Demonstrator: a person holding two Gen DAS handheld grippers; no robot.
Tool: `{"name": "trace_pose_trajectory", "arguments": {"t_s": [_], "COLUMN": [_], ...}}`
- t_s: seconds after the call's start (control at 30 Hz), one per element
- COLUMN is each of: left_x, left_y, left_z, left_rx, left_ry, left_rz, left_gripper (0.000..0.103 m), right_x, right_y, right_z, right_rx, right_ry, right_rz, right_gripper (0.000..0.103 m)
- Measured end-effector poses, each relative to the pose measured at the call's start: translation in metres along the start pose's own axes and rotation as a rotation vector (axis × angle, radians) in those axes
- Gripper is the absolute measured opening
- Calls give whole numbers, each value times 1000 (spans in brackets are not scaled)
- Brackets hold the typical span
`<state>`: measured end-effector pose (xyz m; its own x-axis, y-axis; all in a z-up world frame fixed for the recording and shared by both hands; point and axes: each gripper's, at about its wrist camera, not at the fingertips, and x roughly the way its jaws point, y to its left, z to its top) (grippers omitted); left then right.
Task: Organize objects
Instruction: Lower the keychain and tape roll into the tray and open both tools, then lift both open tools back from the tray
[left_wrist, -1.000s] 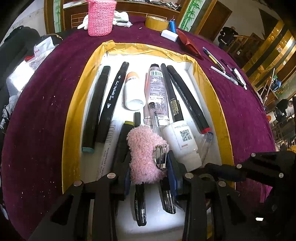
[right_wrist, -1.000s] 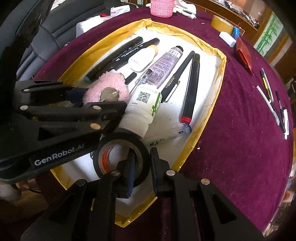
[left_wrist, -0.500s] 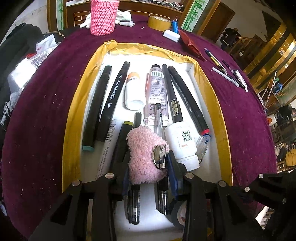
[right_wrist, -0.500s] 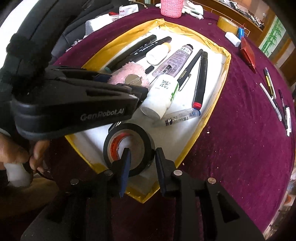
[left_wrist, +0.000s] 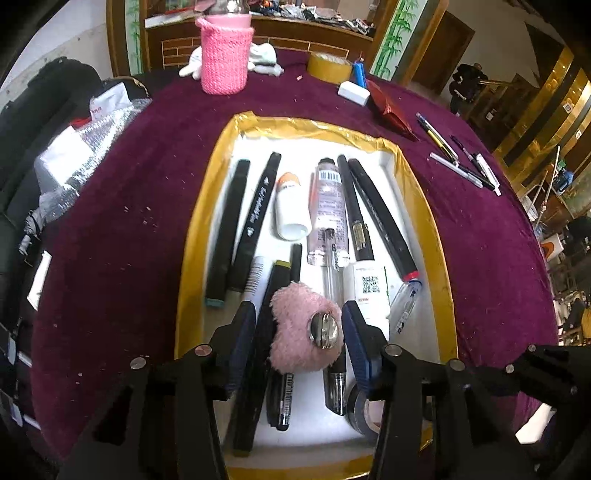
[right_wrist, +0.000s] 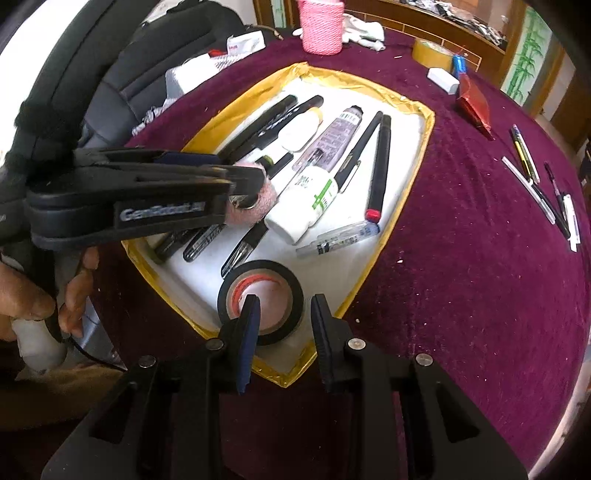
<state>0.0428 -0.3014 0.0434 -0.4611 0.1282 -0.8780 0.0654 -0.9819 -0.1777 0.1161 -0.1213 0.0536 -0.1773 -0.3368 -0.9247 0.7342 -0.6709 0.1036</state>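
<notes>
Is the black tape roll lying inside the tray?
Yes, the tape roll lies flat on the white floor of the tray, near its front corner.

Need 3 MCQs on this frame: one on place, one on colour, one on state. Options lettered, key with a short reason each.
1. Where does the black tape roll lie?
A. in the near corner of the tray
B. on the purple cloth
C. inside the pink knitted cup

2. What colour is the tray's rim?
A. green
B. yellow
C. blue

3. How does the left gripper stand to the pink fluffy keyring?
A. shut tight on it
B. jaws opening, keyring between them, pads clear
C. far away over the cloth

Key: 1 A, the roll sits on the white floor by the near corner. 2 B, yellow tape runs round the edge. 3 B, gaps show on both sides of the keyring in the left wrist view.
</notes>
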Motion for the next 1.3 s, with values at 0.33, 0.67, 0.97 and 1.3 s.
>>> {"name": "trace_pose_trajectory", "arguments": {"t_s": [0.33,0.67,0.97,1.3], "left_x": [-44,-88,-121,-135], "left_y": [-15,-50,-98,-119], "left_z": [6,-1,-21,-37], "left_rx": [53,52,28,-82], "left_ry": [-140,-271,-404,-402], "left_rz": [138,324,477,380], "left_gripper": [48,54,84,102], "right_x": [-16,-42,-64,-81], "right_y": [-21,-42,-72,-89], "right_z": [4,-3,-30,-46], "right_rx": [90,79,64,13], "right_ry": [-78,-148,-181,-212], "right_rz": [23,44,75,58], "right_gripper": [26,27,30,33]}}
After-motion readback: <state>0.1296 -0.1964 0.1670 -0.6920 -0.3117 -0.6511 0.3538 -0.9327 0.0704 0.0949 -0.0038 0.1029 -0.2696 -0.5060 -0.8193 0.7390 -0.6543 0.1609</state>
